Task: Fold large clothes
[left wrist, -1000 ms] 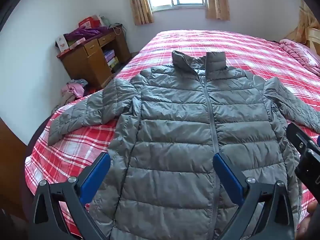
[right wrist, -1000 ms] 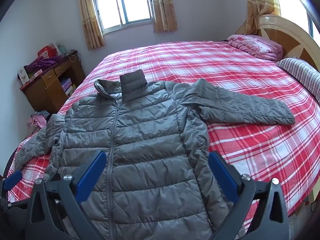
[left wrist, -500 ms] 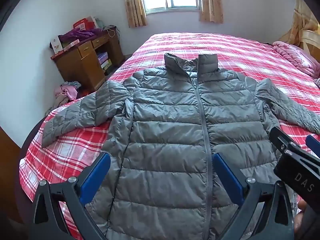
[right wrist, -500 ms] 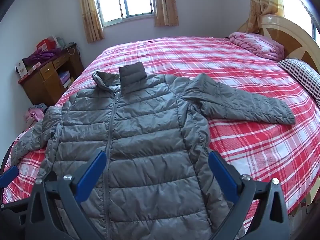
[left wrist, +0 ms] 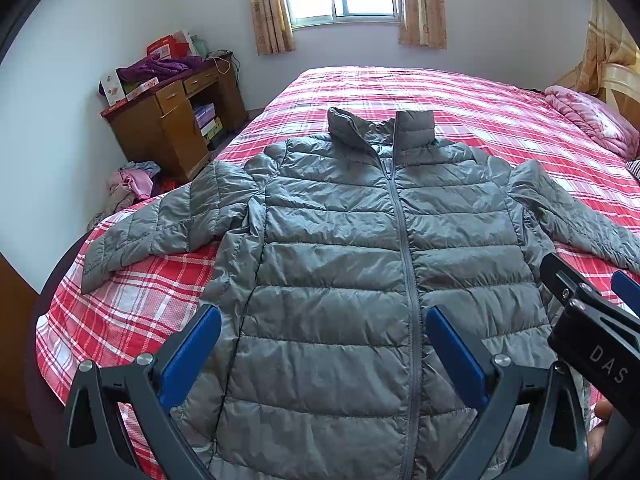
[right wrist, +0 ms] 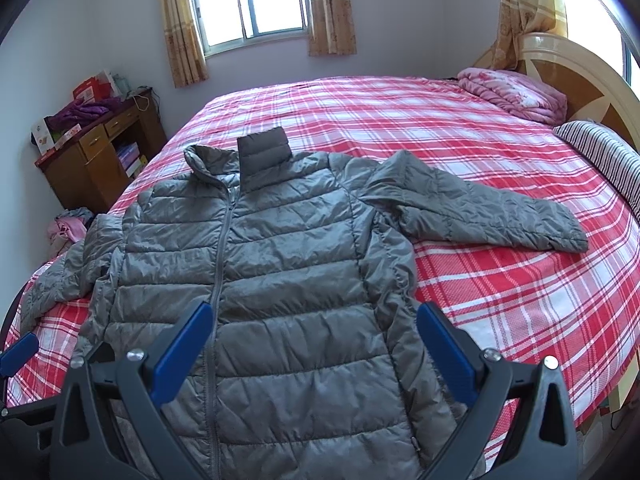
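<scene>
Nearest the cameras, the left tool [left wrist: 322, 344] and the right tool [right wrist: 314, 332] are held above the lower half of the jacket [left wrist: 360, 272], each with its blue pads spread wide apart and nothing gripped. Over the last second both tools have been drawn slightly back and re-aimed, so that more of the garment is framed; no cloth has been touched, and the fold is judged not yet begun.

The jacket is laid flat and face-up on the bed [right wrist: 500, 292], zipped along the centre, its hem nearest the tools. Its shell is a thin, slightly glossy grey fabric quilted into horizontal puffed bands, creased and springy, likely to slip and spring back when folded. The left sleeve [left wrist: 160, 228] is spread toward the bed's edge; the right sleeve [right wrist: 480, 212] lies outstretched across the red plaid sheet. The stand-up collar [right wrist: 240, 156] points away.

Farther off, a folded pink quilt [right wrist: 516, 92] is seen by the headboard, and a wooden cabinet [left wrist: 168, 124] stands near the window.
</scene>
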Available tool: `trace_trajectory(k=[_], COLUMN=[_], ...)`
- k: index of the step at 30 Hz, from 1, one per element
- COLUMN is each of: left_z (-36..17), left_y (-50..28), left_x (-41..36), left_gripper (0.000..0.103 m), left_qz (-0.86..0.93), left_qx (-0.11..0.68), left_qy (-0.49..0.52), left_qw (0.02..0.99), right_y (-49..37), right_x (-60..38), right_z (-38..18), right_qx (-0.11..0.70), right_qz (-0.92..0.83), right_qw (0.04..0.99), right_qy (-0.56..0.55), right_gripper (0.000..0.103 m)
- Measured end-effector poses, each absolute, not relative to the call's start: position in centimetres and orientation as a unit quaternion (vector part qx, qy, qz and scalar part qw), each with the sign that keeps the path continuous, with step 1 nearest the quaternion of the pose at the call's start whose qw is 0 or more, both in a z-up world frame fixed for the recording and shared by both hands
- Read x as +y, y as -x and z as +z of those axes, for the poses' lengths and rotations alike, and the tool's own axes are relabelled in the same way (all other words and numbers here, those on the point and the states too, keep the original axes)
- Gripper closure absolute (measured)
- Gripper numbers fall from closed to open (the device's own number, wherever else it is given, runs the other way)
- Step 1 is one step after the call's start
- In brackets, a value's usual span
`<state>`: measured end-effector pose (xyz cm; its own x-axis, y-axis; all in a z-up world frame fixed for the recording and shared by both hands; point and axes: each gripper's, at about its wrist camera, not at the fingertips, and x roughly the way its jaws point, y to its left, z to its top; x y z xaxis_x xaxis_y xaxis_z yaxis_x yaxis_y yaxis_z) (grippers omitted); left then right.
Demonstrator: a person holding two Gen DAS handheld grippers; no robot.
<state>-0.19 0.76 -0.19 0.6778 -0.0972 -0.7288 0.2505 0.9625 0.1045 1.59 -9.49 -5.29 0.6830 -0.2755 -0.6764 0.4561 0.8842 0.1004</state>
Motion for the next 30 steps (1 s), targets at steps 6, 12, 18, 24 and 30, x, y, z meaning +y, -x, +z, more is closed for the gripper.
trace_trajectory(k=[6, 12, 18, 24, 30], left_z=[-0.18, -0.22, -0.24, -0.50, -0.82], left_y=[0.21, 0.28, 0.30, 0.27, -0.02], left_x=[0.70, 0.81, 0.77, 0.82, 0.75], left_gripper=[0.001, 0.001, 0.001, 0.001, 0.001], left_qz=[-0.093, -0.093, -0.094, -0.090, -0.088], left_qx=[0.389, 0.388, 0.390, 0.393, 0.396], left_qy=[-0.095, -0.095, -0.095, -0.098, -0.099], left_qw=[0.912, 0.912, 0.911, 0.910, 0.909], right_y=[-1.59, -1.54, -1.46, -1.53, -1.60], right_x=[-9.33, -9.27, -9.20, -9.02, -8.97], right_z=[-5.18, -5.09, -4.79, -4.92, -4.99], right_qx=[0.341, 0.340, 0.339, 0.341, 0.342], right_qz=[-0.204, -0.203, -0.206, -0.204, -0.205], right_qw=[0.908, 0.909, 0.909, 0.909, 0.909], right_qy=[-0.130, -0.130, -0.127, -0.125, -0.125], right_gripper=[0.000, 0.000, 0.000, 0.000, 0.000])
